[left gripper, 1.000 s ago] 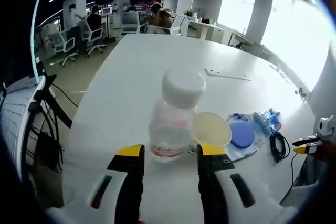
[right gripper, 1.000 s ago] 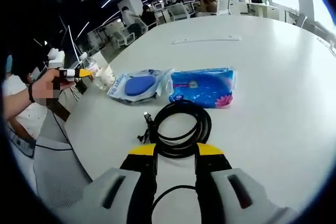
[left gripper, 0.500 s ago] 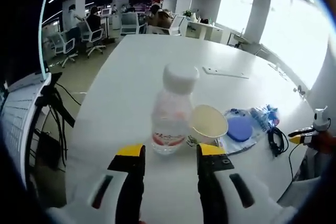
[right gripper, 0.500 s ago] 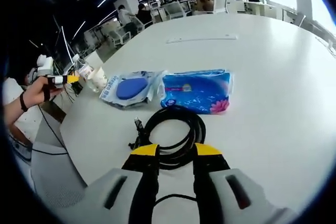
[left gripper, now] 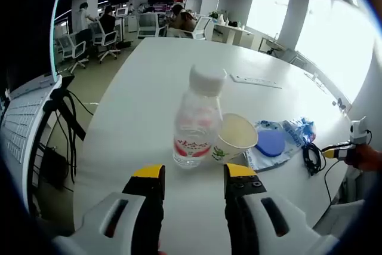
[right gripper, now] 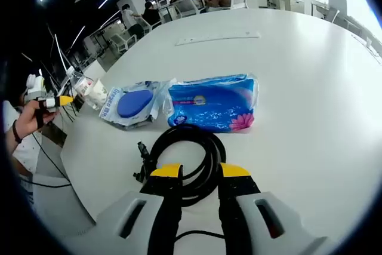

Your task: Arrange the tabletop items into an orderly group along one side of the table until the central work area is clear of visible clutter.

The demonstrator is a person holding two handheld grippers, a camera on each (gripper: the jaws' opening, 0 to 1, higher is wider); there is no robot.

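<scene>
Left hand-held gripper [left gripper: 192, 177] — jaws apart, empty — faces a clear water bottle [left gripper: 197, 120], white cap, red label, touching a paper cup [left gripper: 233, 138] near the white surface's [left gripper: 149, 82] edge. Right hand-held gripper [right gripper: 200, 174] — jaws apart over a coiled black cable [right gripper: 185, 153], beside a blue tissue pack [right gripper: 212, 103].

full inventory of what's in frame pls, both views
table: 1, white, under everything
water bottle: 1, clear with white cap, upright beside the cup
paper cup: 1, cream, tilted against the bottle
pouch with blue disc: 1, clear and blue, between cup and tissue pack
tissue pack: 1, blue, beyond the cable
coiled cable: 1, black, nearest the right jaws
power strip: 1, white, far side of table
office chairs: several, background
left hand-held gripper: yellow tips, open, short of the bottle
right hand-held gripper: yellow tips, open, over the cable
</scene>
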